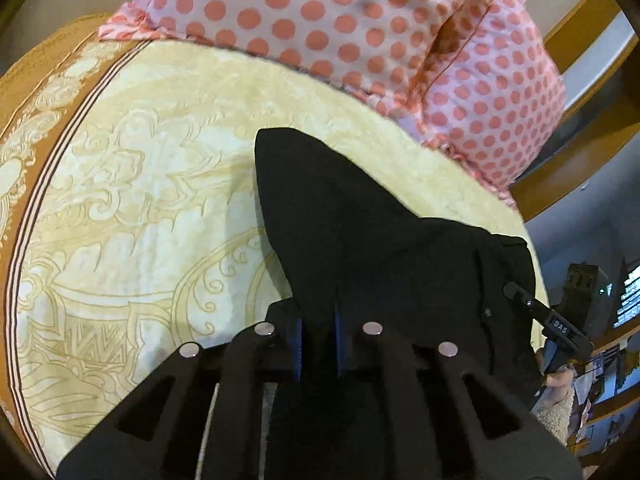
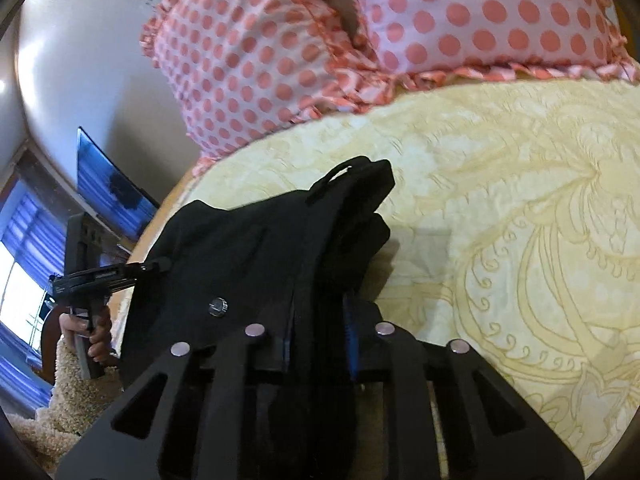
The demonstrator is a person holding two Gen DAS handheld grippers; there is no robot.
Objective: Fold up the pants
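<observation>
While both grippers, left (image 1: 318, 344) and right (image 2: 318, 344), clamp the black pants (image 1: 360, 240), these lie bunched near the bed's (image 1: 140, 200) edge, below the dotted pillows (image 1: 320, 12).

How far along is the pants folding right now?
Done: the black pants lie gathered into a long strip on the yellow bedspread, not spread flat. In hand: the left claw and the right claw are each shut on pants fabric; the right holds the waistband end near the button. Left: the remaining folds into a compact stack.
</observation>
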